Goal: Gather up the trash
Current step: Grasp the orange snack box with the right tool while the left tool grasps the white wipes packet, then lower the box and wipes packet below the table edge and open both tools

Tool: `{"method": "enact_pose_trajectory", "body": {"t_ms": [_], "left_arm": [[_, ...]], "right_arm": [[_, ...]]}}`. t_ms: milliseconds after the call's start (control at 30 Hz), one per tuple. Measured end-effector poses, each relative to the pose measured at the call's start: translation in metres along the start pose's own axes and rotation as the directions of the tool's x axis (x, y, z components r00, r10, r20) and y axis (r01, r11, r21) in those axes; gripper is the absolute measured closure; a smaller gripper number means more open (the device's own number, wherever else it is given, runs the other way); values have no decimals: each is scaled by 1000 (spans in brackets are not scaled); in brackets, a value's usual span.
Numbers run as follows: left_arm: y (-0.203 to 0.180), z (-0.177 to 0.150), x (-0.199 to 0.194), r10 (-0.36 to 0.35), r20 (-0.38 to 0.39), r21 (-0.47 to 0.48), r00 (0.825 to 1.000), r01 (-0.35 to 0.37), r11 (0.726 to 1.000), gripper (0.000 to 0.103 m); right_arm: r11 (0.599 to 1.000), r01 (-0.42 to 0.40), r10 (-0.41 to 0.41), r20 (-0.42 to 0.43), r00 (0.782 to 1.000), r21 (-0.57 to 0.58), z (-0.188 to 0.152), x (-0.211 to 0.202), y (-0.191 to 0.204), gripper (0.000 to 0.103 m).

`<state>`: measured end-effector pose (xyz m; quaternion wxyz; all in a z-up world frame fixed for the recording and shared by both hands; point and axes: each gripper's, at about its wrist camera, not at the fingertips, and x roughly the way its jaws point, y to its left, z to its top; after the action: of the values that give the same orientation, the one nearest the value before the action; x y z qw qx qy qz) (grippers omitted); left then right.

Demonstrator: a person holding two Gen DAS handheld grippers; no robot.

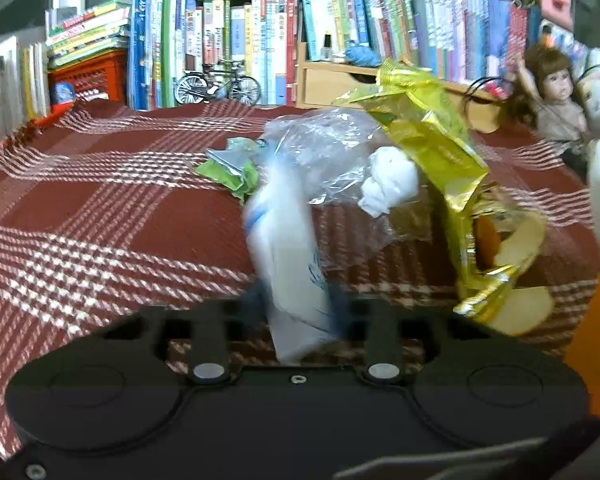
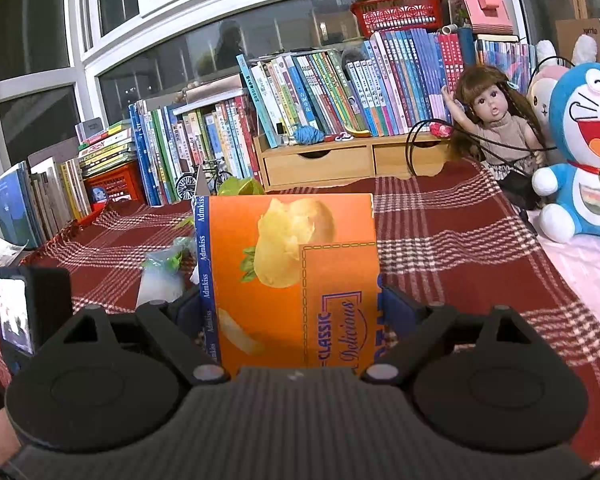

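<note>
right claw (image 2: pixel 290 308) grips orange box (image 2: pixel 296 280)

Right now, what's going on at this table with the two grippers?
A person is clearing trash off a red plaid tablecloth. The left gripper is shut on a white plastic wrapper, blurred by motion. The right gripper holds an orange potato chip box upright. Still on the cloth: a yellow foil chip bag, a clear plastic bag, a crumpled white tissue and a green wrapper.
</note>
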<state>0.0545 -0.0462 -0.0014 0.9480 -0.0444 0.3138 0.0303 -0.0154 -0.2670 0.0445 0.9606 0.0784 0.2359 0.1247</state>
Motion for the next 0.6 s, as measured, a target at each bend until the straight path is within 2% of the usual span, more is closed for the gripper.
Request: {"method": "enact_pose_trajectory", "body": {"t_ms": [100,233,367,600], "left_arm": [[13,-3,-13,-44,0,-30,999,44,999,92],[28,-11,-36,-81,29,-17,996,82,997,93],[43,-22,-71,-148,41,2,988,148,989,93],[62,-50,-129,-269,-20,54,963,270,962,92]], "right_arm": [[1000,-10,10,5,1000,6,-3,-5,-1,14],[999,-37,37,5,999,31,-6,-11,-3,14],[995,-79,80,-3,997,55,-14,-18,-2,14],[981,-184,185,-23,982,64,-42,-41,9,14]]}}
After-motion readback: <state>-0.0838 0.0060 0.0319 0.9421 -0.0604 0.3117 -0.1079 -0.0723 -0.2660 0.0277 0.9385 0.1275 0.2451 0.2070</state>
